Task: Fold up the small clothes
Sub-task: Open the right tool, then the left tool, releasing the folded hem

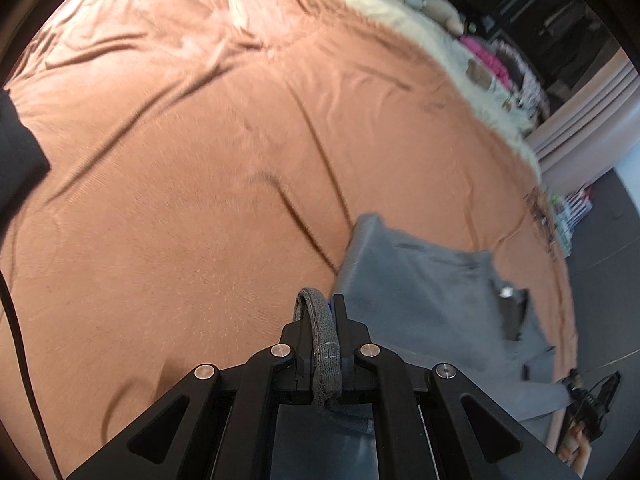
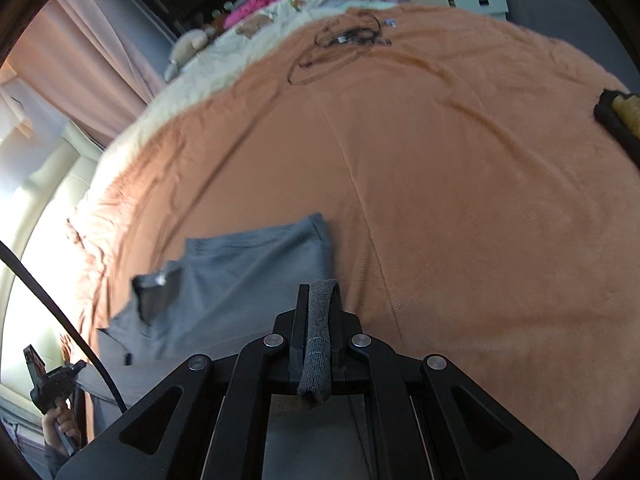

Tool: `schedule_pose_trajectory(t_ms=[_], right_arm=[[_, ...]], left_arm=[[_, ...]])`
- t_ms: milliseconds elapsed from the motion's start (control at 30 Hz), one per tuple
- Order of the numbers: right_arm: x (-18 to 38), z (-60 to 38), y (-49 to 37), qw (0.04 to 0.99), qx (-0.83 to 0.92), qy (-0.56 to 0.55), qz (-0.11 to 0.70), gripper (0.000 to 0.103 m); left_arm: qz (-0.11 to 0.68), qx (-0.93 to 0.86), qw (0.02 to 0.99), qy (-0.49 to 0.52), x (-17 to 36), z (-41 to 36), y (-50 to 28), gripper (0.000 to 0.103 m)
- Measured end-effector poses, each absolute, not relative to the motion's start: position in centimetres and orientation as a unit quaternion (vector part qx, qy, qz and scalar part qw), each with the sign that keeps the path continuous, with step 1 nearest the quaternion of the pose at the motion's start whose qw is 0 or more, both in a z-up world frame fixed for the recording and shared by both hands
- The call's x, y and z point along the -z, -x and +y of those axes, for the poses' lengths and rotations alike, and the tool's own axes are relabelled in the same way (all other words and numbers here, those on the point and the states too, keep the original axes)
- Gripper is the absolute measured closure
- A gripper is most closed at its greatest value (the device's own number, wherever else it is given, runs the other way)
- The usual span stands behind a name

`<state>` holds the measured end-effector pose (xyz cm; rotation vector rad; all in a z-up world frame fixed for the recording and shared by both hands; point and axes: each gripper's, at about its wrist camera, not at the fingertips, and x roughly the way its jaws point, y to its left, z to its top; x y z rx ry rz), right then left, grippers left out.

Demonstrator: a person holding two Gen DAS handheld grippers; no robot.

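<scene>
A bedroom is shown: a bed (image 2: pixel 440 168) spread with an orange blanket, pink curtains (image 2: pixel 92 60), soft toys (image 2: pixel 192 42) and a bedside drawer unit (image 2: pixel 472 0).

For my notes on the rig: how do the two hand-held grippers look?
Both look alike. The left hand-held gripper and the right hand-held gripper are matte black, with angular linkage arms joined by round silver pins and triangular cut-outs near the base. A black cable runs beside the right one.

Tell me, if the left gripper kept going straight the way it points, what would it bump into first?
Most likely the orange blanket on the bed. The left gripper, shut on a band of the grey garment, points down at bare blanket, with the garment's body lying just right of that line. Depth is hard to judge.
</scene>
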<state>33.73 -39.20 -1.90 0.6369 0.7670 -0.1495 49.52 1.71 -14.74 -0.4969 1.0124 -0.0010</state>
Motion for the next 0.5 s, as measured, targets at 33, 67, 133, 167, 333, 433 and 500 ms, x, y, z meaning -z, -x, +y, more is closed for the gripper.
schedule_pose_trajectory(t_ms=[33,67,133,167,333,433,500], right_arm=[[1.9,-38.9,-34.2,0.875,0.072,-0.298,0.375,0.100],[1.9,-38.6,-34.5,0.875,0.074,-0.288,0.382,0.100],[1.5,-37.8,-34.7,0.878,0.073,-0.262,0.394,0.097],[1.2,-37.6,-34.9,0.878,0.074,-0.254,0.398,0.097],[-0.4,-37.1,-35.7,0.884,0.088,-0.224,0.401,0.044],[-1.1,-36.8,-36.0,0.890,0.089,-0.207,0.397,0.039],[-1.3,-36.4,-36.1,0.891,0.082,-0.195,0.403,0.039]], left_arm=[[0.493,-0.001,0.840,0.227,15.4,1.5,-49.9,0.096],[0.500,-0.001,0.837,0.222,15.6,1.4,-50.2,0.095],[0.509,0.000,0.834,0.212,15.7,1.4,-50.5,0.095],[0.509,0.002,0.834,0.211,15.5,1.4,-50.7,0.094],[0.522,0.005,0.833,0.183,14.5,0.9,-51.4,0.092],[0.527,0.002,0.832,0.175,14.2,0.7,-51.9,0.092],[0.532,0.001,0.830,0.167,14.2,0.5,-52.1,0.083]])
